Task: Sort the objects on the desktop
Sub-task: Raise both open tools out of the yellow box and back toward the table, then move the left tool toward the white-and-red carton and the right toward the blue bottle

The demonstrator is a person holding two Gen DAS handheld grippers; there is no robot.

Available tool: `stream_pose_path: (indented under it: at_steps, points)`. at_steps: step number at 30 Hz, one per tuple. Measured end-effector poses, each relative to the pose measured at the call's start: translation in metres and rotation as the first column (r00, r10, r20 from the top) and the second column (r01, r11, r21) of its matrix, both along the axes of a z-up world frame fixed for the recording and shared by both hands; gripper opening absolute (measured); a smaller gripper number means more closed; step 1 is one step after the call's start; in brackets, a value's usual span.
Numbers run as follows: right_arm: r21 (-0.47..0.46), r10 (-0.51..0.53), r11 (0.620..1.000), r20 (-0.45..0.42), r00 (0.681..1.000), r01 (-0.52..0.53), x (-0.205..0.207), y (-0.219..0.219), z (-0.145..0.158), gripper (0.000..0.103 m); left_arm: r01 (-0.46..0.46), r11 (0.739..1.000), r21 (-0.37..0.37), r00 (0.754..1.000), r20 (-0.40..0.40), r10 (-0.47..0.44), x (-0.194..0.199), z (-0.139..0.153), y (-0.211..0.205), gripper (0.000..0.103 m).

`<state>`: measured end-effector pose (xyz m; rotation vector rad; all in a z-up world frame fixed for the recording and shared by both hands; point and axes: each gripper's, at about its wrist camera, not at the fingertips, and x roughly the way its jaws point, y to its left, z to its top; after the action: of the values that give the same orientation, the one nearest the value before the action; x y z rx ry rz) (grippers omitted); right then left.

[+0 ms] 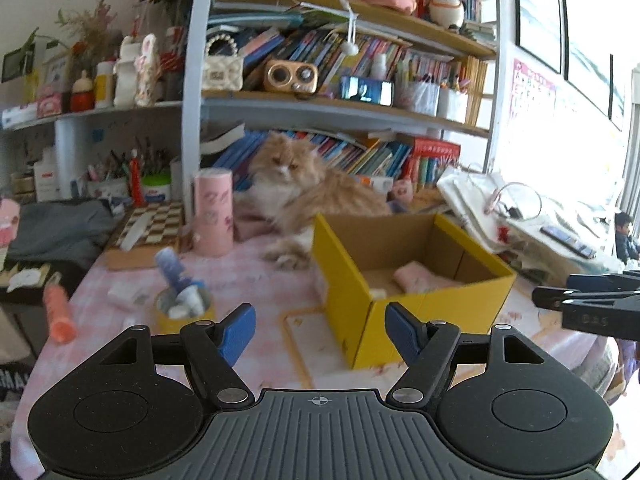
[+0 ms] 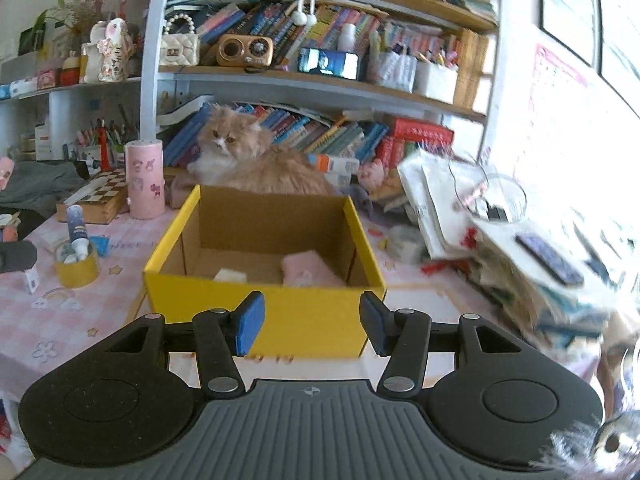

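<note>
Yellow box [image 2: 264, 320] holds a pink cloth [image 2: 312, 270]; both grippers' jaws gape empty, the right's opening

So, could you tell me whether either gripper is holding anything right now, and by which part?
Nothing is held. The left gripper is open and empty; the right gripper has nothing between its opening jaws, just before the yellow box.

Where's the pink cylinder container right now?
The pink cylinder container stands upright on the desk, left of the yellow box in both wrist views, beside the chessboard and in front of the shelf post, with the cat to its right.
</note>
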<state>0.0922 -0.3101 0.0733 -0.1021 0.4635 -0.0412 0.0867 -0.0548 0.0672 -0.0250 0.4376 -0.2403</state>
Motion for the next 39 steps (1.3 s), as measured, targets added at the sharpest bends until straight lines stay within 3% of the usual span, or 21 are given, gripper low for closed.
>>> stream_pose_path:
  at_steps: [7, 20, 30, 39]
  points:
    - [0.056, -0.026, 0.998, -0.037, 0.999, 0.028, -0.028, 0.025, -0.018, 0.050, -0.008, 0.999, 0.052, 0.999, -0.037, 0.010, -0.028, -0.016, 0.022, 0.073]
    - [0.218, 0.042, 0.976, -0.125, 0.991, -0.014, -0.041, 0.082, -0.051, 0.050, -0.072, 0.990, 0.120, 0.994, -0.079, 0.082, -0.056, -0.030, 0.060, 0.073]
    - [0.255, 0.114, 0.964, -0.155, 0.981, -0.071, -0.036, 0.107, -0.050, 0.051, -0.132, 0.986, 0.098, 0.986, -0.086, 0.140, -0.062, -0.032, 0.079, 0.073]
    - [0.227, 0.186, 0.963, -0.167, 0.968, -0.146, -0.042, 0.130, -0.052, 0.053, -0.142, 0.985, 0.095, 0.982, -0.110, 0.152, -0.066, -0.037, 0.087, 0.073]
